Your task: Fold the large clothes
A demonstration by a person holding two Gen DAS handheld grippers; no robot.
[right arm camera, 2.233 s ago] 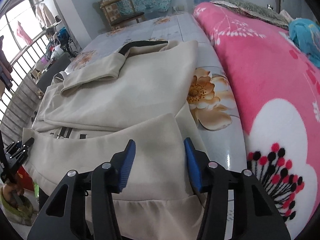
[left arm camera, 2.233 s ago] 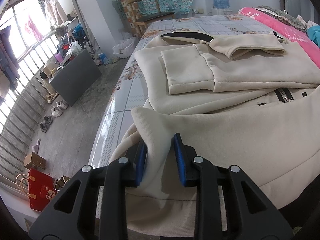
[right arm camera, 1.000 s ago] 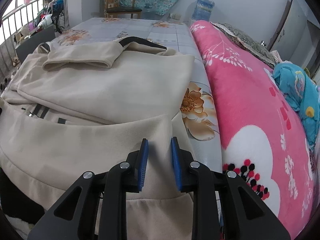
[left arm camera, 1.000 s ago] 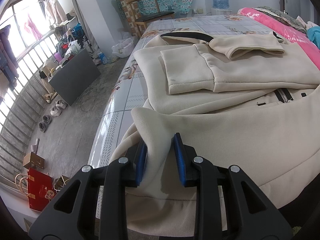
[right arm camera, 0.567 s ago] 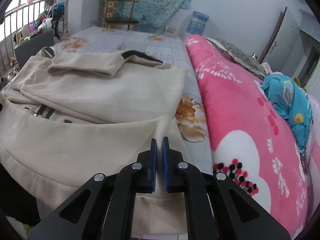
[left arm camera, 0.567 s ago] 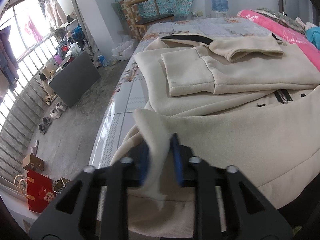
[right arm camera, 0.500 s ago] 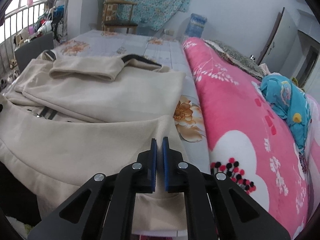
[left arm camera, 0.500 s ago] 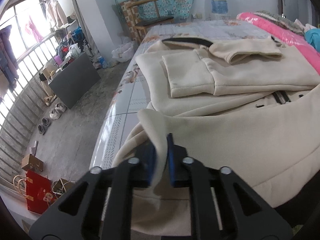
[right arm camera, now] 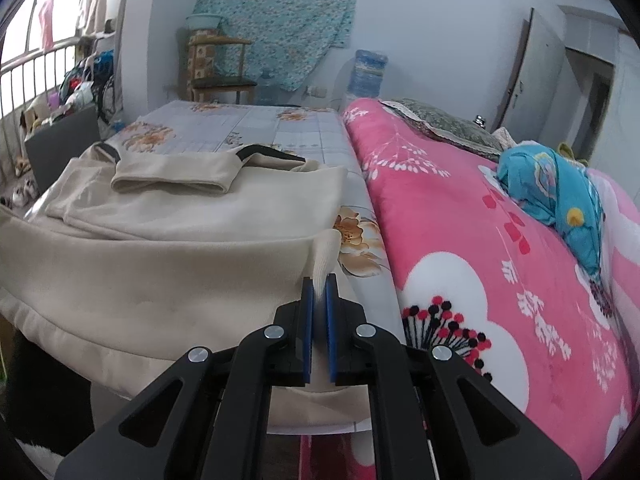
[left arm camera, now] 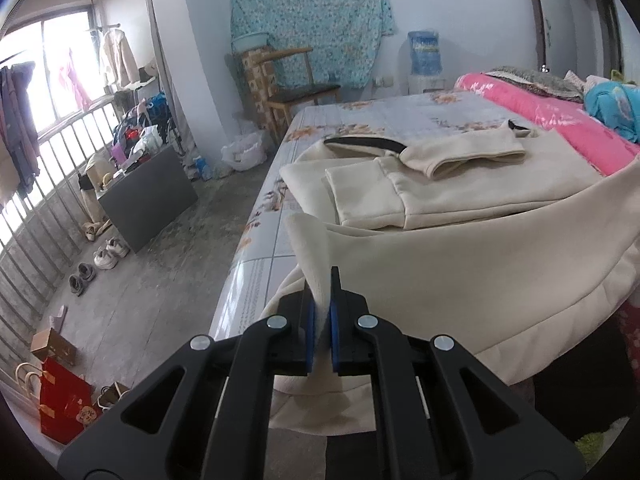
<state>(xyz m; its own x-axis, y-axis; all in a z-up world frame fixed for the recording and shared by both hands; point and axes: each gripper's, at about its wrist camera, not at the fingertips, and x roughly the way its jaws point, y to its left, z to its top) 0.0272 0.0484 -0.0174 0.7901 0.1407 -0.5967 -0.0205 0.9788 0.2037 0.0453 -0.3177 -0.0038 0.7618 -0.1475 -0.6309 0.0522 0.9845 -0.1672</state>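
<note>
The cream jacket (left arm camera: 460, 200) is spread on the bed (right arm camera: 248, 124), sleeves folded in. Its near hem corners are pinched by the left gripper (left arm camera: 320, 312) and right gripper (right arm camera: 319, 312). The fabric is soft, probably thick, so sagging between grips is expected.

The jacket (left arm camera: 460, 200) lies on the bed (left arm camera: 392, 114), blanket (right arm camera: 460, 216) to its right, chair (left arm camera: 298, 88) probably behind.

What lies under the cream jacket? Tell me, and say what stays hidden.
Under the cream jacket lies a floral-print bed sheet, showing beyond the collar and beside the hem. The pink blanket lies alongside, not beneath. Whatever sits directly under the jacket's middle is covered.
</note>
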